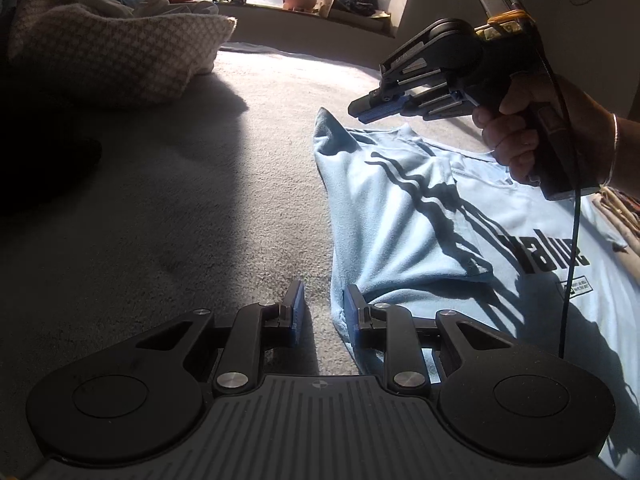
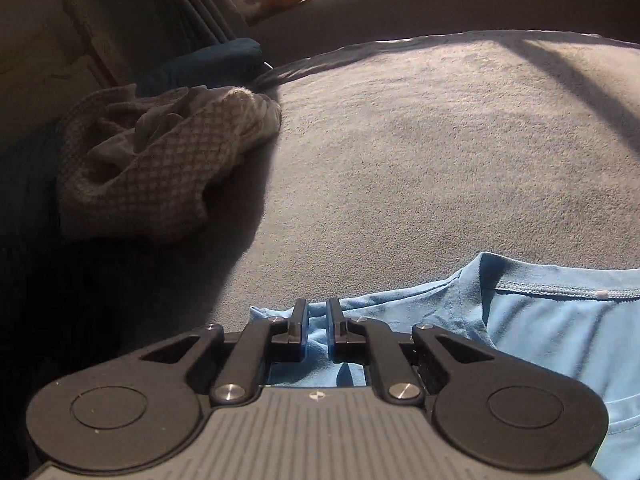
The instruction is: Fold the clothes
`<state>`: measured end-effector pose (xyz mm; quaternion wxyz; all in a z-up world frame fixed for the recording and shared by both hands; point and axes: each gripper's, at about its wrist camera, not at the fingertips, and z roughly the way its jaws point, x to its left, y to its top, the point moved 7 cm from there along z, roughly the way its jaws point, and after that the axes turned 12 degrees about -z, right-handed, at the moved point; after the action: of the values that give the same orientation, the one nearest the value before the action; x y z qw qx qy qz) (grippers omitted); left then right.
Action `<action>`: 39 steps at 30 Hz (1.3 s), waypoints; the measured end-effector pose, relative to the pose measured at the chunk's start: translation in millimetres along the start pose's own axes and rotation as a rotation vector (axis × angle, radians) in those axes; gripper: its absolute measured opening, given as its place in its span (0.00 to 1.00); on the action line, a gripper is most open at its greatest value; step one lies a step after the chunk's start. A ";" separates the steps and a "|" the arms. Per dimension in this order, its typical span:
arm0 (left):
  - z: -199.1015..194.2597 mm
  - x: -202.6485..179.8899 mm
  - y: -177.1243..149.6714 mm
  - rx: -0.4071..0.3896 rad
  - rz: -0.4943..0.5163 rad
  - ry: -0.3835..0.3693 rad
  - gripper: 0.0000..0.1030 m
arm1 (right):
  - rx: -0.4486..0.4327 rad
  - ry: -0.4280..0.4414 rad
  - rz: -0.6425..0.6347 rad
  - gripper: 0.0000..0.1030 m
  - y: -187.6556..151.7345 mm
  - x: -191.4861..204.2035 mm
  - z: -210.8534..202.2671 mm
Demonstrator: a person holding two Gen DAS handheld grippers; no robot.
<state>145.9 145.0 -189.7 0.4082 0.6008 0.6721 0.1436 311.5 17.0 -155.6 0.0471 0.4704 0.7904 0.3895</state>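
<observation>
1. The left hand-held gripper [image 1: 323, 312] hangs low over the bed [image 1: 224, 184] with its jaws parted and nothing between them. Its right finger sits at the near left edge of the light blue T-shirt [image 1: 404, 216], and its left finger is over bare bedding.
2. The right hand-held gripper [image 2: 317, 330] has its jaws drawn almost together, with only a narrow slit left. Blue cloth shows through that slit and below it, but the pictures do not settle whether cloth is pinched or merely lies underneath. In the left wrist view the same tool hovers above the shirt's shoulder, apart from the fabric.
3. The T-shirt lies spread on the bed, print side up, with dark stripes and lettering. One sleeve appears already laid over the chest. Its collar [image 2: 560, 290] sits just right of the right tool.
4. The step in hand looks like taking hold of the left side for a lengthwise fold. The next move calls for the left jaws to close on the hem-side edge, and the right tool to secure the shoulder, so both lift together.
5. A checked knit garment [image 1: 116, 52] lies heaped well apart, at the far left.
</observation>
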 end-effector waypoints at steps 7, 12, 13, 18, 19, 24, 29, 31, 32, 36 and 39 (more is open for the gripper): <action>0.3 -3.3 -0.7 -0.007 0.014 0.006 0.23 | 0.046 0.030 0.075 0.07 2.1 -4.0 13.8; -0.1 -3.3 -0.1 -0.006 0.002 -0.002 0.23 | -0.033 -0.036 0.240 0.10 12.9 -37.5 -6.2; -0.4 -2.6 0.3 -0.005 -0.005 -0.006 0.23 | -0.016 -0.010 0.225 0.10 11.3 -36.0 -15.1; -3.0 -1.9 -0.4 -0.002 -0.024 -0.016 0.23 | 0.200 0.203 0.128 0.19 -26.3 -9.1 -48.0; -2.8 -1.6 0.0 0.000 -0.028 -0.017 0.23 | 0.228 0.217 0.107 0.19 -37.5 -3.8 -51.7; -1.2 4.6 3.7 0.016 -0.079 -0.048 0.24 | 0.340 0.141 -0.075 0.19 -91.1 17.2 -50.6; -0.1 15.2 8.3 0.044 -0.161 -0.109 0.24 | 0.392 0.089 -0.347 0.19 -118.1 43.6 -71.5; -0.4 23.2 11.1 0.064 -0.237 -0.151 0.24 | 0.417 0.077 -0.370 0.19 -121.2 45.2 -81.5; -1.1 25.5 12.2 0.071 -0.264 -0.164 0.23 | 0.429 0.071 -0.379 0.19 -122.5 45.8 -86.5; -7.7 24.8 13.5 0.079 -0.279 -0.170 0.26 | 0.394 0.082 -0.281 0.19 -111.7 42.2 -123.6; -14.5 20.3 14.0 0.082 -0.242 -0.150 0.28 | 0.311 0.018 -0.133 0.19 -127.9 7.4 -176.4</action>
<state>146.3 171.4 -178.7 0.4465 0.5405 0.7128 0.0203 139.2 -110.5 -115.8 -0.0078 0.4152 0.8709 0.2627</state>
